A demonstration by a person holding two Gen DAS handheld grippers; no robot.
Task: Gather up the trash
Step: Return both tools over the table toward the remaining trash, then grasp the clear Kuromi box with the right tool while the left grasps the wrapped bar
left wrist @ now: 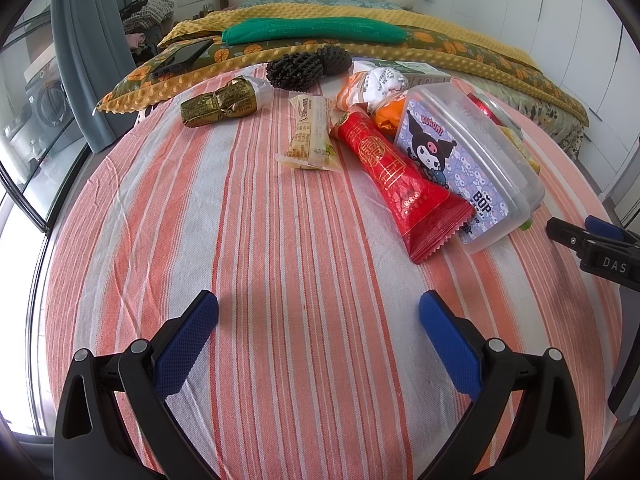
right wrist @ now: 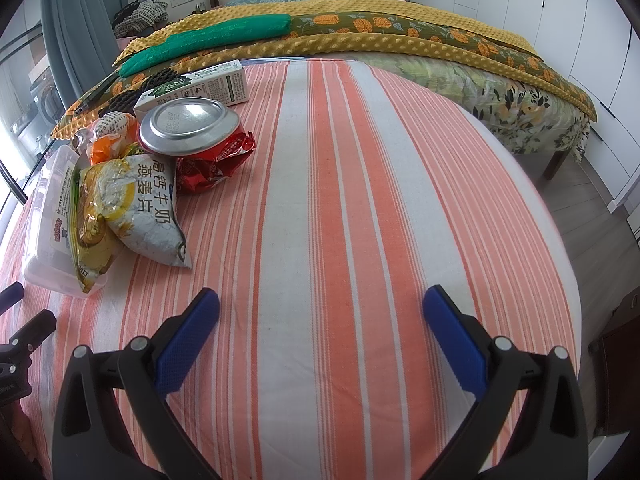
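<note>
My left gripper (left wrist: pixel 319 312) hangs wide open over the striped cloth (left wrist: pixel 256 240), its blue pads (left wrist: pixel 188 340) far apart, holding nothing and touching nothing. My right gripper (right wrist: pixel 321 310) is spread just as wide above a bare stretch of the same cloth, also empty. Its tip shows at the right edge of the left view, and the left gripper's tip at the left edge of the right view.

The trash lies ahead of both, well apart from the pads. A clear box (left wrist: pixel 472 160) with a cartoon label lies on its side; whether anything is inside I cannot tell. A red wrapper (left wrist: pixel 400 176) leans against its left side. Left of that lies a pale snack wrapper (left wrist: pixel 310 136), and farther left a gold packet (left wrist: pixel 220 104). Behind them sit a black mesh sleeve (left wrist: pixel 300 68), a crumpled white wrapper (left wrist: pixel 384 80) and an orange wrapper (left wrist: pixel 388 118).

From the right view, a yellow-and-white oat bag (right wrist: pixel 136 204) rests against the box (right wrist: pixel 44 208). Just beyond it lies a can (right wrist: pixel 188 126), its bottom toward me, on a crumpled red bag (right wrist: pixel 216 164). A carton (right wrist: pixel 200 88) lies behind the can, at the cloth's far edge beside the yellow blanket (right wrist: pixel 360 46).
</note>
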